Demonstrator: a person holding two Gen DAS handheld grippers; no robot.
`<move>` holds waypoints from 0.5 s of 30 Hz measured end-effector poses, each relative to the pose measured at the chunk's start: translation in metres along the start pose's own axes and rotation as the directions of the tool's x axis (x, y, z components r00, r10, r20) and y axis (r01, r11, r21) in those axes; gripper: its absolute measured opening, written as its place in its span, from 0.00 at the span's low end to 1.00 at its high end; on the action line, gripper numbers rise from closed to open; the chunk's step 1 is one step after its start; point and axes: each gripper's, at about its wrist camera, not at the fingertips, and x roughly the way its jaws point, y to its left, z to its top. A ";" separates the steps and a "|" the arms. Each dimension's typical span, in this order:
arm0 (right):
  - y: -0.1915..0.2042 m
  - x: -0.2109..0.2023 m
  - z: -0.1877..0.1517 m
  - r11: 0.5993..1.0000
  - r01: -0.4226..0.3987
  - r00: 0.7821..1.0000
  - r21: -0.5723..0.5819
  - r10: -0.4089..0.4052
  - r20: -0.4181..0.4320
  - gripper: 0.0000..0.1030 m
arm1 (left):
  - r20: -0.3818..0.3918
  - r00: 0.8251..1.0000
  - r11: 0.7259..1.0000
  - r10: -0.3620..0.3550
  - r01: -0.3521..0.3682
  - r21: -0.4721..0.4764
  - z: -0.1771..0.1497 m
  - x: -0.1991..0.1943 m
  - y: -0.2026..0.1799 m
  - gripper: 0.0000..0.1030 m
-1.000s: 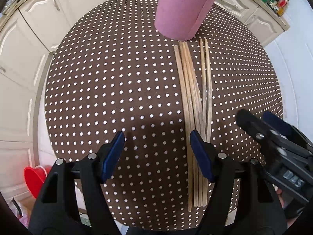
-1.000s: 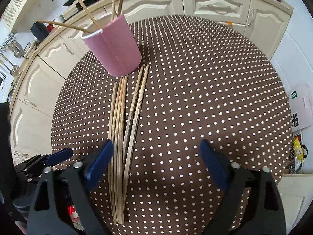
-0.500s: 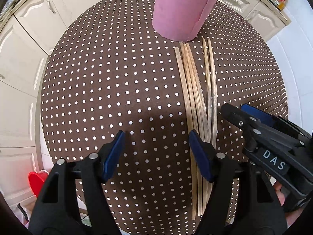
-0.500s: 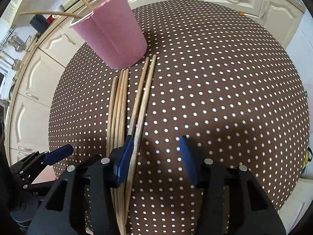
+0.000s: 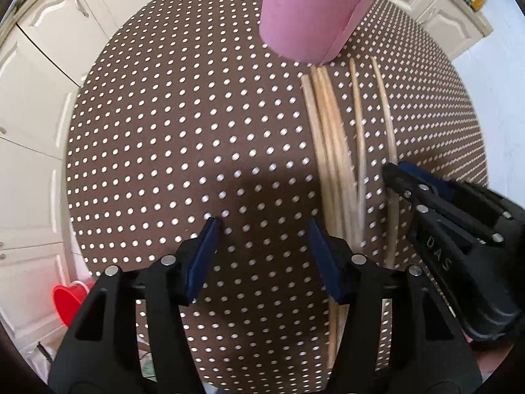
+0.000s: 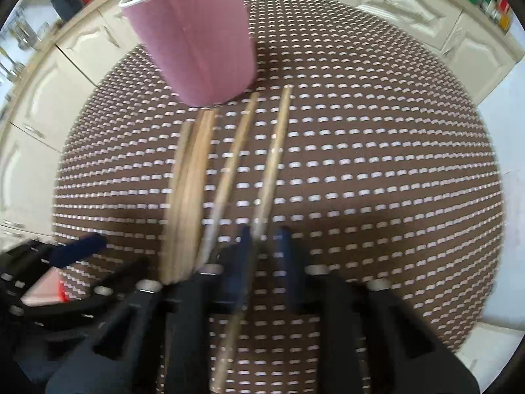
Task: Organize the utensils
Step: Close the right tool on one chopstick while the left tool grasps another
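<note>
our right gripper (image 6: 264,239) has just clamped on the outermost chopstick (image 6: 274,154) lying on the dotted table (image 6: 377,164). our left gripper (image 5: 261,246), closing, stands half apart, empty. one pink cup (image 6: 193,39); loose chopsticks blur, count unclear.

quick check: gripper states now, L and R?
Left gripper: open, holding nothing, has been closing; chopstick bundle lies outside it.
Right gripper: just closed on the rightmost chopstick.
</note>
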 end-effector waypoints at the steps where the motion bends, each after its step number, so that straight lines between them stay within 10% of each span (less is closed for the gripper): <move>1: -0.003 -0.001 0.000 1.000 -0.019 1.000 0.013 0.019 -0.002 0.05 | -0.003 1.000 1.000 -0.013 0.013 -0.006 0.004 0.001 0.000 0.55; 15: -0.024 -0.013 0.004 0.982 -0.165 0.986 0.096 0.168 -0.022 0.04 | -0.016 1.000 1.000 0.002 -0.002 0.000 0.045 0.012 -0.017 0.56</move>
